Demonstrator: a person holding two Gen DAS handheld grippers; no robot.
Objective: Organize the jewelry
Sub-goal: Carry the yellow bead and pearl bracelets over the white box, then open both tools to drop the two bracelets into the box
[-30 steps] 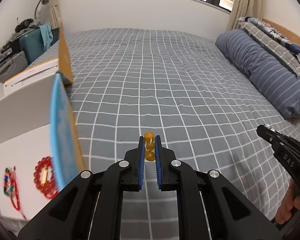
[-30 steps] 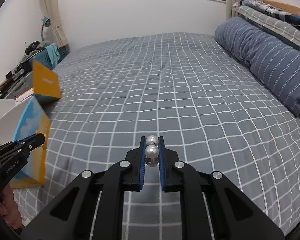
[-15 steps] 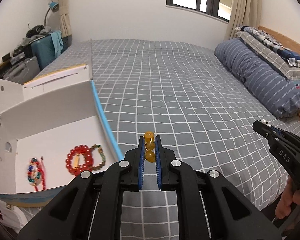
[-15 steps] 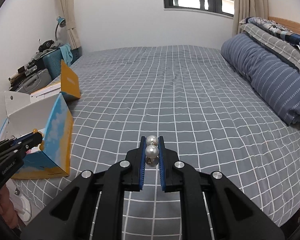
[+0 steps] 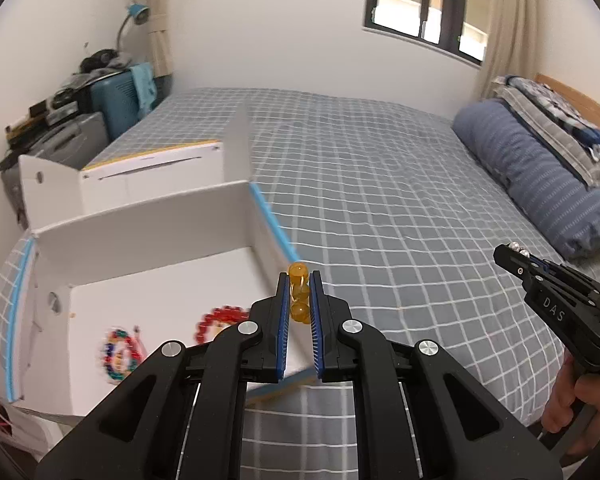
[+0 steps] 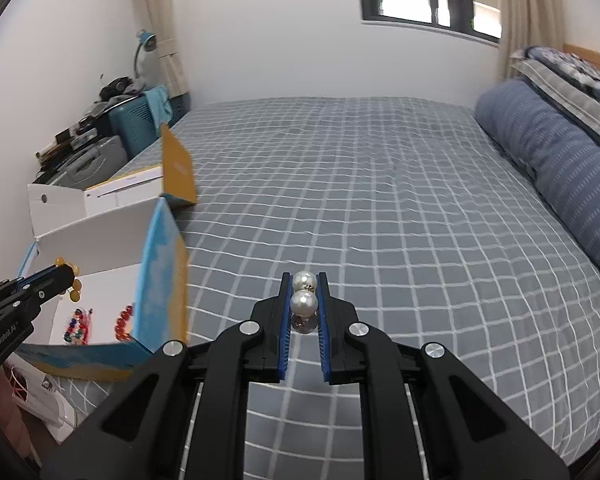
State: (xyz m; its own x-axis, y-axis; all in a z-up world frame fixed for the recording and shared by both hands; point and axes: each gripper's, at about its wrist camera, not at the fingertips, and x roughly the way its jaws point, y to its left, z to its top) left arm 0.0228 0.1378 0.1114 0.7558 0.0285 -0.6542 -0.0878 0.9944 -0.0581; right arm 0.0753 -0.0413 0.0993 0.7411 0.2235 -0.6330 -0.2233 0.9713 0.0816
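Left gripper (image 5: 299, 300): narrow, clamped on an amber bead string (image 5: 299, 294), beads stacked along the fingers, one poking past the tips.
Right gripper (image 6: 304, 300): narrow, pinching a pearl string (image 6: 303, 294); two pearls show between the pads and something darker hangs below.
Box (image 5: 148, 240): open white carton with a blue rim, on the near left corner of the bed (image 5: 380, 208), flaps standing up at its far side.
Already in box: a red bracelet (image 5: 220, 318) and a multicolour bracelet (image 5: 118, 350) on the floor of it, both blurred.
Key relation: in the right wrist view the left gripper's tip and the amber beads hang over the box opening, inside its right wall; the drop point lies straight below and a little left.
Nearer hand: the left, by far; the right gripper sits well apart, off to the right over the bedspread.
In the way: the right wall (image 6: 160, 276) stands between the pearls and the box floor, so the right one would have to go over its top edge.
Likely step: letting the amber beads go into the box, pearls after.
Risk: beads snagging on the ribbed pads, or landing on the red bracelet.
Around: pillows (image 5: 540, 176) far right, clutter and a lamp (image 5: 134, 14) far left.
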